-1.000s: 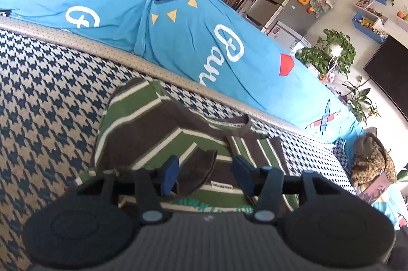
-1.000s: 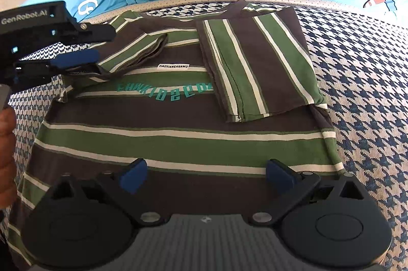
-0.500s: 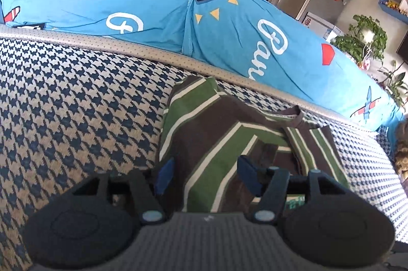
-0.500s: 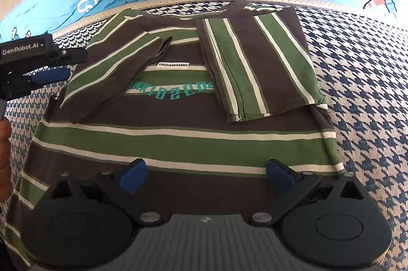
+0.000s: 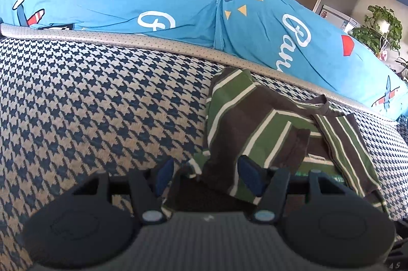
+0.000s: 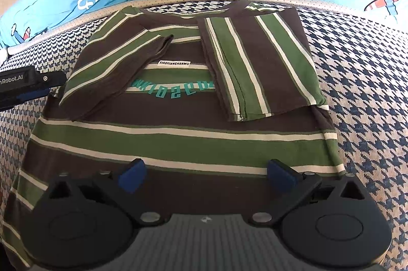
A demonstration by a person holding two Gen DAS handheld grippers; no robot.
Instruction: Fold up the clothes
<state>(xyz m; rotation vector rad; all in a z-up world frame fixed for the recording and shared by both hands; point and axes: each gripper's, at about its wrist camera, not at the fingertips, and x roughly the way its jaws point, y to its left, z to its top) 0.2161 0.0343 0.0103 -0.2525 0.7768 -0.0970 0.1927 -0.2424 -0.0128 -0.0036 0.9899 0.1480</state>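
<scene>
While both sleeves lie turned in over the chest, these are the notes:
Shirt: a striped T-shirt [image 6: 178,138] in green, brown and cream lies flat on the houndstooth sofa seat [image 6: 369,97], collar toward the seat's back edge, hem toward its front edge.
Right-side sleeve: the sleeve [image 6: 257,64] is folded square across the body, its stripes running lengthwise, probably to narrow the shirt into a column.
Left-side sleeve: the other sleeve [image 6: 114,67] lies slanted over the chest, less tidy, its cuff ending near the white label [image 6: 174,63].
Left gripper: the left gripper [image 5: 202,176] stands at the shirt's left edge, fingers moderately apart, clamping nothing; cloth near that sleeve sits in the gap without being pinched.
Right gripper: the right gripper [image 6: 205,172] hovers low over the hem half, fingers spread wide, holding nothing.
Backdrop: blue printed cushions [image 5: 153,5] line the seat's back edge, clear of the shirt.
Stage, judged: sleeves in, body still full length; a hem-to-collar fold looks the likely remainder, with the slanted sleeve possibly needing squaring.
</scene>
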